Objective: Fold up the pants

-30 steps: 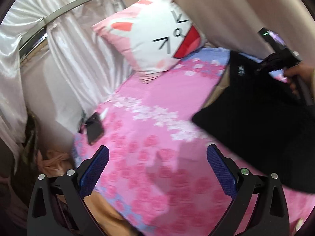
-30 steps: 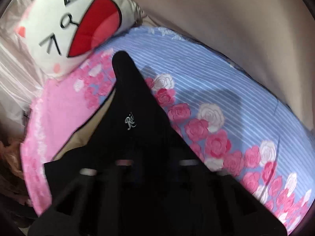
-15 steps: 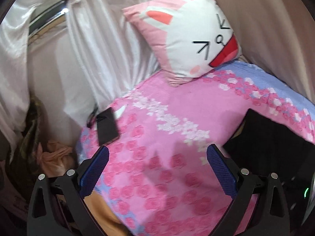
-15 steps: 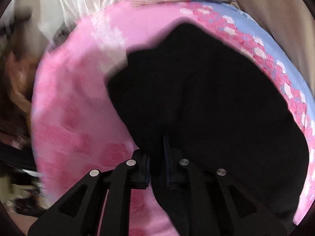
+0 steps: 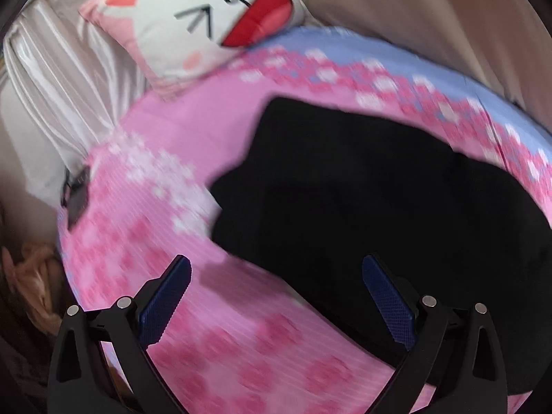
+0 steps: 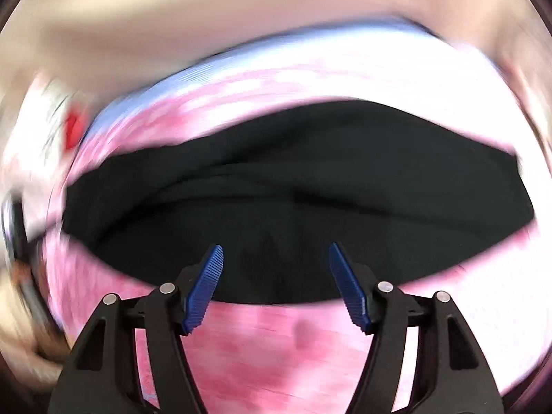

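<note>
The black pants (image 5: 379, 200) lie folded in a flat dark heap on the pink flowered bed sheet (image 5: 165, 179). In the right wrist view the pants (image 6: 296, 189) stretch across the middle of the frame. My left gripper (image 5: 276, 276) is open and empty, above the near left edge of the pants. My right gripper (image 6: 276, 258) is open and empty, just above the near edge of the pants. Both views are blurred by motion.
A pink and white cartoon-face pillow (image 5: 193, 24) leans at the head of the bed. A dark phone (image 5: 77, 196) lies at the left edge of the sheet. White curtains (image 5: 51, 79) hang on the left. A beige wall (image 5: 431, 10) runs behind the bed.
My right gripper has opened and let go of the pants, which now lie flat on the bed. The left gripper has swung right toward the pants.
</note>
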Motion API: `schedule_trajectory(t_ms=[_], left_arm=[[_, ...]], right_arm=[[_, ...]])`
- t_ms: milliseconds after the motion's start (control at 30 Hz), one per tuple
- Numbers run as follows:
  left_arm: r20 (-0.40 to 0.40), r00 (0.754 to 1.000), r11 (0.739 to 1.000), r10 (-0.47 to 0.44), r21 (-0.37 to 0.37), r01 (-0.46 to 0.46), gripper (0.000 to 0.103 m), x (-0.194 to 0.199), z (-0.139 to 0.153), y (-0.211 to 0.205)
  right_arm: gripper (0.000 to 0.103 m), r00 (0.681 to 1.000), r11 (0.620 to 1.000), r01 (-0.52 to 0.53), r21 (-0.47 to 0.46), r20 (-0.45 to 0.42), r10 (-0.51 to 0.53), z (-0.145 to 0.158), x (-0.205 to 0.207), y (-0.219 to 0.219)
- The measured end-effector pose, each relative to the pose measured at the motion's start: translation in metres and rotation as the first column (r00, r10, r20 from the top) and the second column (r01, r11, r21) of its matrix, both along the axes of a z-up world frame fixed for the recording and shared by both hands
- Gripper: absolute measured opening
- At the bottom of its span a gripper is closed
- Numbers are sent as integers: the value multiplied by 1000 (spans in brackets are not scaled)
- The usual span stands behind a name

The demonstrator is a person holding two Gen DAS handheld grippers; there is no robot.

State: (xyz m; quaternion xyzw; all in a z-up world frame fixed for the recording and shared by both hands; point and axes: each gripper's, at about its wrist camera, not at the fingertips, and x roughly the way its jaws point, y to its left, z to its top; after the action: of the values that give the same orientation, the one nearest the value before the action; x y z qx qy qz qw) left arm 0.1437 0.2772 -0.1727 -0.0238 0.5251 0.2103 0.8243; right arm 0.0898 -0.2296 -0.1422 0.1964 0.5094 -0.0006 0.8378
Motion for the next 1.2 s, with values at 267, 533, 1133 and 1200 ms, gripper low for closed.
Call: schedule_trajectory(t_ms=[267,533,1133,1200], left_arm=[[-83,995,999,46,31,-44,98,-7,-33,-39],[-85,995,997,56,58,-51,98,-6,-34,-41],[-122,992,991,10,133,7,98,6,-35,-24],[-120,993,986,-5,163,25,98,6,-32,-27]], right_arm=[[58,961,843,257,473,-30,-276,-70,6,-94],[47,924,620,318,717,-87,-372,-116,30,-76],[6,951,933,212,292,-281,-128,-98,-34,-105],[11,968,927,207,312,-202,-148,-80,-45,-109]])
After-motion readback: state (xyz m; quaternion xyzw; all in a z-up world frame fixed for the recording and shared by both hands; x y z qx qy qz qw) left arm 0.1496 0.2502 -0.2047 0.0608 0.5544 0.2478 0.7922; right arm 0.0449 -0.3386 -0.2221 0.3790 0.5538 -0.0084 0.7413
